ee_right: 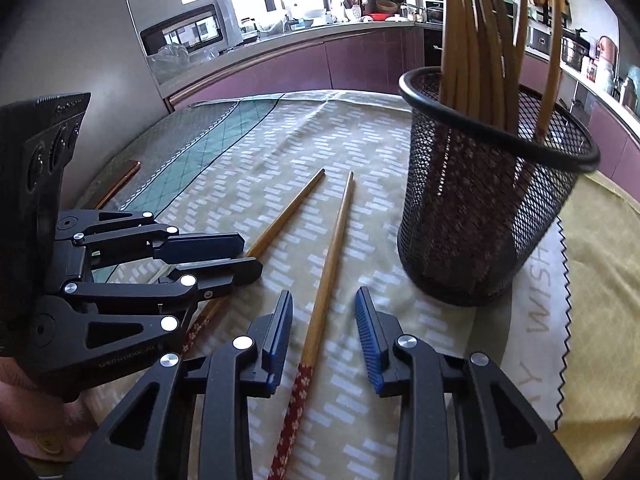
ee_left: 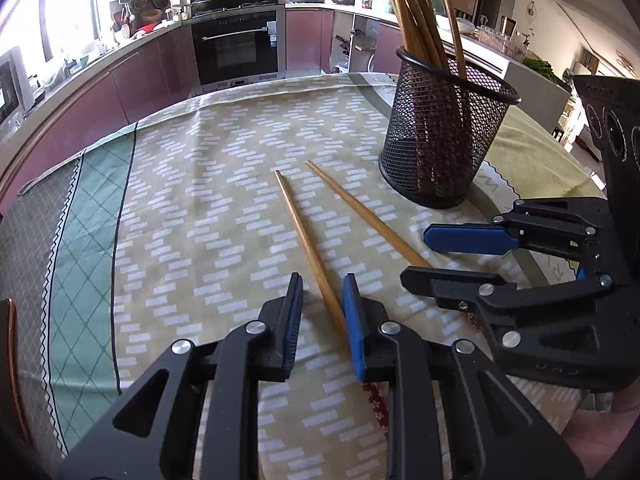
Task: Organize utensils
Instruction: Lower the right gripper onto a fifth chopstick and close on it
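Nearest us, our left tool [ee_left: 322,292] stands with its blue pads [ee_left: 295,312] apart, one loose chopstick [ee_left: 308,248] lying between them on the worktop [ee_left: 180,216]; we cannot tell whether either pad touches the wood. Our right tool [ee_right: 324,312] straddles the other chopstick [ee_right: 326,276] in the same way, its gap wider and the stick clearly free of both pads. Neither tool has hold of anything.

Each chopstick's patterned red handle end runs back under its tool and is partly covered by the black linkage; in the left wrist view only a scrap of that red pattern shows beside the right-hand pad. The same view shows our right tool [ee_left: 416,258] from the side, its fingers hiding the near part of the second chopstick [ee_left: 360,212].

Both tools sit low over the patterned cloth, pointing forward along the sticks and lying close side by side. The two chopsticks rest flat, apart, their bare tips splaying slightly away from us.

Farther on, to the right of the tips, stands the black mesh holder [ee_right: 480,216], upright, with several more chopsticks [ee_right: 476,40] leaning inside it; their upper ends are cut off by the frame. Beyond it the kitchen counter and oven [ee_left: 236,46] are small and distorted.
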`<state>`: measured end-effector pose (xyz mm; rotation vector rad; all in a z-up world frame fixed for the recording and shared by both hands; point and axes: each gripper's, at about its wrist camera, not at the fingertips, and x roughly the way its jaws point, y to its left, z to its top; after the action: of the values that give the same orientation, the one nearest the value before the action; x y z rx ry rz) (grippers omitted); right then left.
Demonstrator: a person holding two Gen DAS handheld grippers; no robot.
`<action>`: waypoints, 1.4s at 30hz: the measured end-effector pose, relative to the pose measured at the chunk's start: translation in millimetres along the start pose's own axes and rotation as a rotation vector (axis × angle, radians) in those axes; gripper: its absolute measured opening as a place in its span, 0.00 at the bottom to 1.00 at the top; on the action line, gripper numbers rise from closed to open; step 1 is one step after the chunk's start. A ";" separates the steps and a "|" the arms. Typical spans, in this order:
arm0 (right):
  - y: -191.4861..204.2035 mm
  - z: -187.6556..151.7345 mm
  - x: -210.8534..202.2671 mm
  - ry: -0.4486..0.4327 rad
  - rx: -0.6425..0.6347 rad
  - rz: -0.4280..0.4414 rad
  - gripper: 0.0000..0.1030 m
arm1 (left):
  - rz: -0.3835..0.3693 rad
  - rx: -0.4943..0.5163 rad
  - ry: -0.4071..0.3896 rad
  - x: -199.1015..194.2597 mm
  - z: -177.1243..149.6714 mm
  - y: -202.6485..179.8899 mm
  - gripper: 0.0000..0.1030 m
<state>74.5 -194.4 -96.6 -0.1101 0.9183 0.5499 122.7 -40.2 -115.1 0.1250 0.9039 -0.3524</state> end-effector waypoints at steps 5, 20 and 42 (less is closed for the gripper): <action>1.0 0.1 0.6 -0.002 -0.007 -0.028 0.23 | -0.001 -0.007 0.000 3.3 4.2 0.6 0.17; -16.4 -6.1 -6.1 -0.022 0.108 0.048 0.05 | -0.007 -0.058 -0.009 1.9 2.8 2.6 0.08; 2.0 -3.2 -1.7 0.014 0.064 0.111 0.07 | -0.052 -0.024 0.006 -6.9 -7.3 -8.6 0.07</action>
<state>70.4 -194.4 -96.9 -0.0046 0.9586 0.6225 110.3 -44.6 -113.8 0.0805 0.9178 -0.3892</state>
